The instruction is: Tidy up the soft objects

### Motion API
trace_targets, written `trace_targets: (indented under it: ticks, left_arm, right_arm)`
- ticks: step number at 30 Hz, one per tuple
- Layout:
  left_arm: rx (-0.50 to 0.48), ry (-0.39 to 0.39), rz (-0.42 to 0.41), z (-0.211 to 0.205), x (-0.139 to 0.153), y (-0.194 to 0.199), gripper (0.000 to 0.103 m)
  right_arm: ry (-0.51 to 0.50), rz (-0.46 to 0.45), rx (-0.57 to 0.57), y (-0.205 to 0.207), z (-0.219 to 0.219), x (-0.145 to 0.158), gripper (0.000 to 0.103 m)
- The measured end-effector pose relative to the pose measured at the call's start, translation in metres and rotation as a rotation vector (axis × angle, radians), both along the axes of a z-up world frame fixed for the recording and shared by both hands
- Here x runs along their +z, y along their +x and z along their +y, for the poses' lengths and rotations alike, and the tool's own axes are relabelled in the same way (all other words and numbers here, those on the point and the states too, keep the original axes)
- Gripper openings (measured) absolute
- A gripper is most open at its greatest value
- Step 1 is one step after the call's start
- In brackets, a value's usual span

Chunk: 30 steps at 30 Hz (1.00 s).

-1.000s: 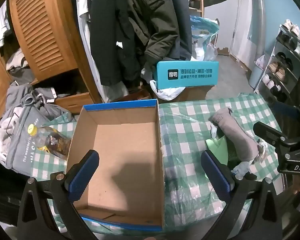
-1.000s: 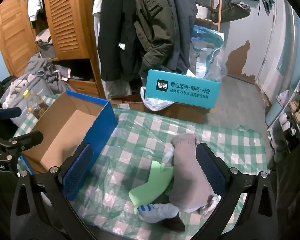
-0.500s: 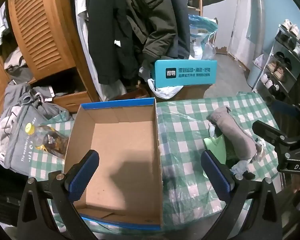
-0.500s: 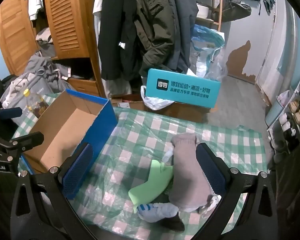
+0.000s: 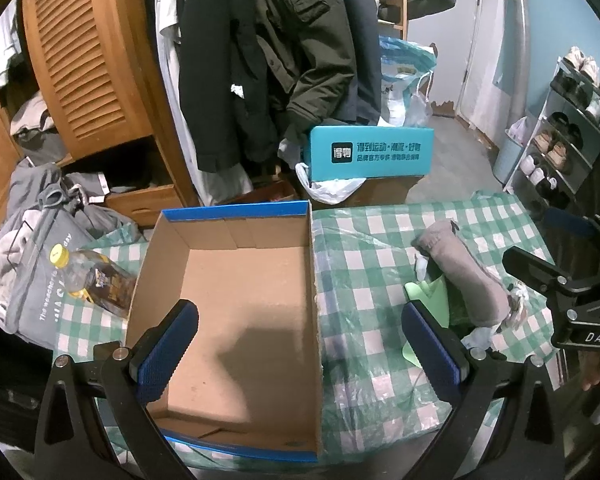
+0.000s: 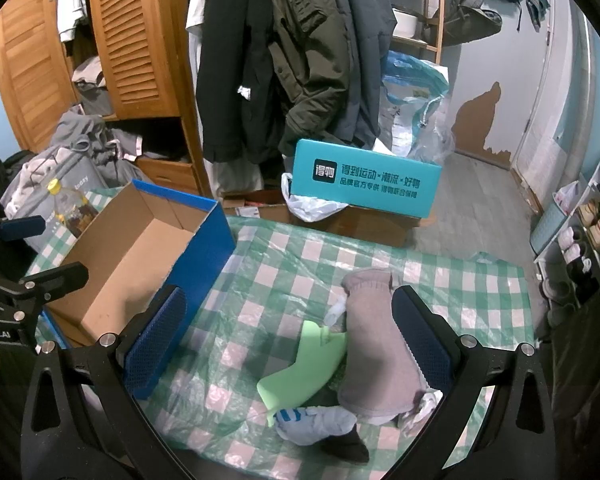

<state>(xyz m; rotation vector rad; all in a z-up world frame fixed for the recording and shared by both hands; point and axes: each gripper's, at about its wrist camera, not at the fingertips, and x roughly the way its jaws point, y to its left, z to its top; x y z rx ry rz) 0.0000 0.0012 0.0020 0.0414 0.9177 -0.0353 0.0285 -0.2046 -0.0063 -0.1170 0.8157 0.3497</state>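
Movement over the last second is slight — in the left wrist view the cardboard box (image 5: 236,308) and the sock pile are found a little lower in the frame than a second ago, while the right wrist view is almost unaltered. No grasp has been made, so the task is judged to be at its very start.

The left tool (image 5: 298,344) is held with its blue pads wide apart above the box, which lies open and bare at the centre of the frame; nothing is gripped. The right tool (image 6: 286,338) is likewise spread, nothing clamped, with the grey sock (image 6: 376,344) lying just inside its right-hand pad at the lower right of the frame. Whether that pad touches the sock cannot be told.

The soft objects are all gathered in one heap on the checked counter (image 6: 284,276), well apart from the box: the grey sock is on top, the green sock (image 6: 312,364) is partly tucked beneath its left edge, and a white sock with blue stripes (image 6: 316,422) and a dark sock (image 6: 350,446) are seen at the bottom of the heap. A bottle (image 5: 94,276) lies at the left of the box — it is no part of the work.

Every item is still to be carried over; the grey sock is judged the likely first pick.
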Motion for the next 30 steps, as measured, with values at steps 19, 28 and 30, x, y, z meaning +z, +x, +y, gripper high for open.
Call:
trace_targets:
  ticks: [19,28,30]
  left_arm:
    - [0.017,0.029,0.022,-0.0037,-0.0055,-0.0020,0.103]
    - [0.021,0.035,0.026,-0.0065,-0.0059,-0.0016,0.103]
    - [0.022,0.037,0.025,-0.0068,-0.0055,-0.0017,0.103]
  right_arm:
    - [-0.004,0.003,0.000,-0.0001,0.0005,0.0011,0.101]
    - [-0.004,0.004,-0.001,0.0014,-0.0009,0.0008,0.101]
    - [-0.004,0.004,-0.001,0.0012,-0.0008,0.0007,0.101]
